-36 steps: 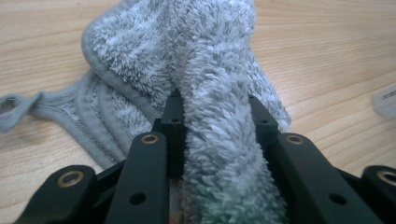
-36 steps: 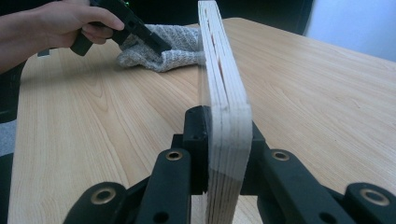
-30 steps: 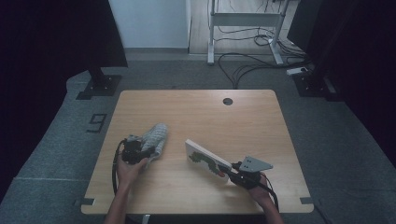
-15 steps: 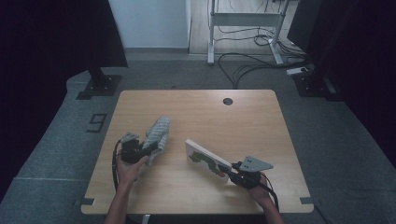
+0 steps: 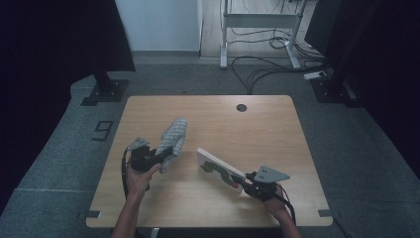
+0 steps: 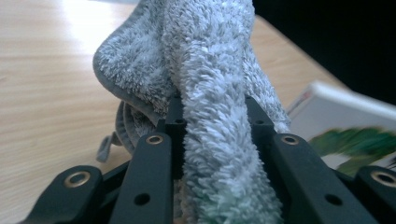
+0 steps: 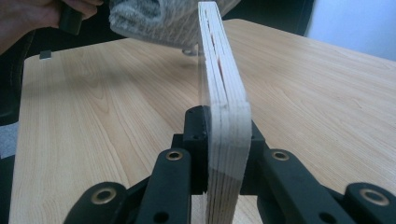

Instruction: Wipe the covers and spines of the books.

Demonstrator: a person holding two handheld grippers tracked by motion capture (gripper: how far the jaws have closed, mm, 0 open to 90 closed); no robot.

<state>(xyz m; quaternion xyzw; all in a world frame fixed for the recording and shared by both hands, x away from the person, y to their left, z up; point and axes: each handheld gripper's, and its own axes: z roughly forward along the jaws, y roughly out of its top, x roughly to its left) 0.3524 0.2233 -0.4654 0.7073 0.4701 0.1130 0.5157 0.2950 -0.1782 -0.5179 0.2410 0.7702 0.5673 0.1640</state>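
My left gripper [image 5: 166,151] is shut on a grey fluffy cloth [image 5: 174,135], which it holds lifted over the left half of the wooden table [image 5: 267,124]. In the left gripper view the cloth [image 6: 205,93] rises between the two black jaws and droops over them. My right gripper [image 5: 249,181] is shut on the near end of a thick white board book [image 5: 218,167] with a green and red picture, tilted up off the table. In the right gripper view the book's page edges [image 7: 224,102] stand between the jaws, with the cloth [image 7: 154,18] beyond.
A small round cable hole [image 5: 241,107] sits near the table's far edge. Beyond the table stand a black monitor-stand base [image 5: 104,89] on the grey floor, a white desk frame [image 5: 257,25] and loose cables [image 5: 262,69].
The left gripper has lifted the cloth and carried it a little away from the person. The right gripper and the book have stayed in place.
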